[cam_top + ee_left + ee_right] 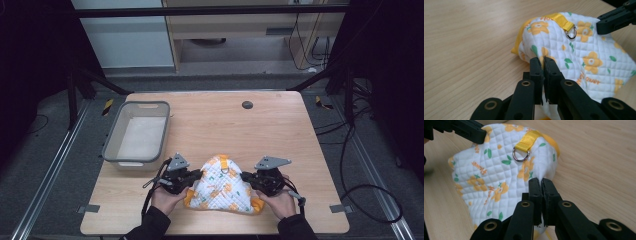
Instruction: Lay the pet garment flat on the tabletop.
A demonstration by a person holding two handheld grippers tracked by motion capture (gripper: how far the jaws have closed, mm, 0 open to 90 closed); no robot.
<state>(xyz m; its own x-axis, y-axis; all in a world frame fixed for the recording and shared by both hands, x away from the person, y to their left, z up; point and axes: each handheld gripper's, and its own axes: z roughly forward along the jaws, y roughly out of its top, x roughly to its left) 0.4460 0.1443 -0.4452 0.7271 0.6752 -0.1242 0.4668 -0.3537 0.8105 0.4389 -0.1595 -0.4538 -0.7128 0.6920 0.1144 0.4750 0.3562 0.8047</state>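
Quilted cloth piece (222, 187), white with orange flowers, green leaves and yellow edging, sits on the near middle of the wooden tabletop (280, 130), bunched up into a peak between the two grippers. A yellow strap (560, 20) with a small metal ring (571, 32) lies across the raised top of the cloth; the same ring (521, 155) shows from the other side in the right gripper view. Left gripper (192, 176), held in the person's left hand (167, 197), pinches the cloth's left edge: in the left gripper view its jaws stand almost together with a fold of the white fabric caught between them, left gripper (543, 62). Right gripper (250, 177), held in the right hand (280, 202), clamps the cloth's right edge the same way; in the right gripper view the jaws are nearly closed on a fold, right gripper (541, 183). Each gripper carries a grey three-cornered plate on top. The middle of the cloth is lifted off the tabletop, while its near hem rests on the wood. A grey plastic basket (112, 145) stands on the left side of the tabletop, farther back, well apart from the cloth. A small dark round disc (247, 104) sits on the far part of the tabletop, right of centre. Dark sleeves enter from the near edge.
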